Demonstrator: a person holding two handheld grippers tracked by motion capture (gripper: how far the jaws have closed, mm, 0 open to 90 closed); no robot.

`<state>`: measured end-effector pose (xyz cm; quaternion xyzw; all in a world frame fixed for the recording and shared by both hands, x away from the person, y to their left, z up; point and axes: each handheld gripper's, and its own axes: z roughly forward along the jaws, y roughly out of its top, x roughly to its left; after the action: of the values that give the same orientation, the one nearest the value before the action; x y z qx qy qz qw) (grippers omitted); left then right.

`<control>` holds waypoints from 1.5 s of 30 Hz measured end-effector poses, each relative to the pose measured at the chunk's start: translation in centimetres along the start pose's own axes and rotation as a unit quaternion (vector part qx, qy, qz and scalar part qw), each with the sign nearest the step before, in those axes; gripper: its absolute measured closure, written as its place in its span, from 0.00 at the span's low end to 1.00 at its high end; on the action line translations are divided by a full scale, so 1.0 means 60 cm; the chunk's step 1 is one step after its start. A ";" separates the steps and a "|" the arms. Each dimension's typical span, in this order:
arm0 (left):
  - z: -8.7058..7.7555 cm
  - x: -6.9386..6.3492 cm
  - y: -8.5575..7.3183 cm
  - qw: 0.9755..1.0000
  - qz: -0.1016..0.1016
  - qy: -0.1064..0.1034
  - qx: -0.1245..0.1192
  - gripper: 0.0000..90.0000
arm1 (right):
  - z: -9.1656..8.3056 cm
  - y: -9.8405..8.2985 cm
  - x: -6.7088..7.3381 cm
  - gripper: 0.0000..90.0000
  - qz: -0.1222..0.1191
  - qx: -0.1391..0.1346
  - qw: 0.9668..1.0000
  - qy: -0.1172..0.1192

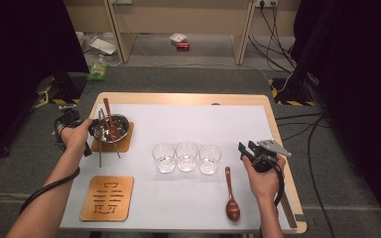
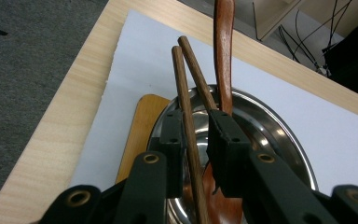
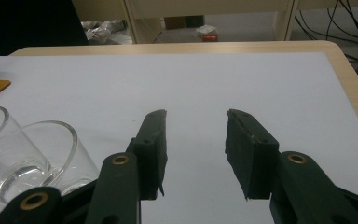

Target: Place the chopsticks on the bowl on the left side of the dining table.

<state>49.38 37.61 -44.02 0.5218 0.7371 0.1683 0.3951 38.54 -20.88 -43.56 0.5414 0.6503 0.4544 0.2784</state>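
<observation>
A steel bowl (image 1: pixel 124 122) (image 2: pixel 279 135) rests on a wooden coaster (image 1: pixel 127 144) (image 2: pixel 140 121) at the table's left, with a brown wooden spoon (image 1: pixel 108 111) (image 2: pixel 223 46) leaning in it. Two wooden chopsticks (image 1: pixel 100 148) (image 2: pixel 182 79) lie across the bowl's left rim. My left gripper (image 1: pixel 92 130) (image 2: pixel 196 121) reaches over that rim with the chopsticks between its jaws; a gap shows beside them, so the pads do not press. My right gripper (image 1: pixel 245 148) (image 3: pixel 196 116) hovers open and holds nothing, above the white sheet to the right of the glasses.
Three clear glasses (image 1: pixel 187 156) stand in a row mid-table, the nearest glass (image 3: pixel 42 154) to the left of my right jaws. A second wooden spoon (image 1: pixel 231 198) lies near the front right. A carved coaster (image 1: pixel 107 198) sits front left.
</observation>
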 end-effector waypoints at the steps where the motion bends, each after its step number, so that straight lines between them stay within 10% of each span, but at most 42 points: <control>1: -0.003 0.000 -0.001 1.000 0.005 0.001 0.002 0.82 | 0.000 0.000 0.000 0.65 -0.001 0.000 1.000 0.000; 14: -0.033 -0.013 -0.018 0.998 0.052 -0.015 0.040 0.79 | -0.001 0.002 0.002 0.65 0.001 0.000 1.000 0.001; 27: -0.009 -0.014 -0.022 0.996 0.054 0.004 0.074 0.80 | -0.002 0.003 -0.001 0.65 0.001 -0.003 1.000 0.001; 45: 0.006 -0.021 -0.015 0.997 0.040 0.034 0.062 0.94 | -0.003 0.003 -0.002 0.65 0.001 0.001 1.000 -0.002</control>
<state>49.26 36.05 -44.30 0.5680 0.7378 0.1560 0.3297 38.48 -21.06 -43.35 0.5438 0.6495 0.4526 0.2787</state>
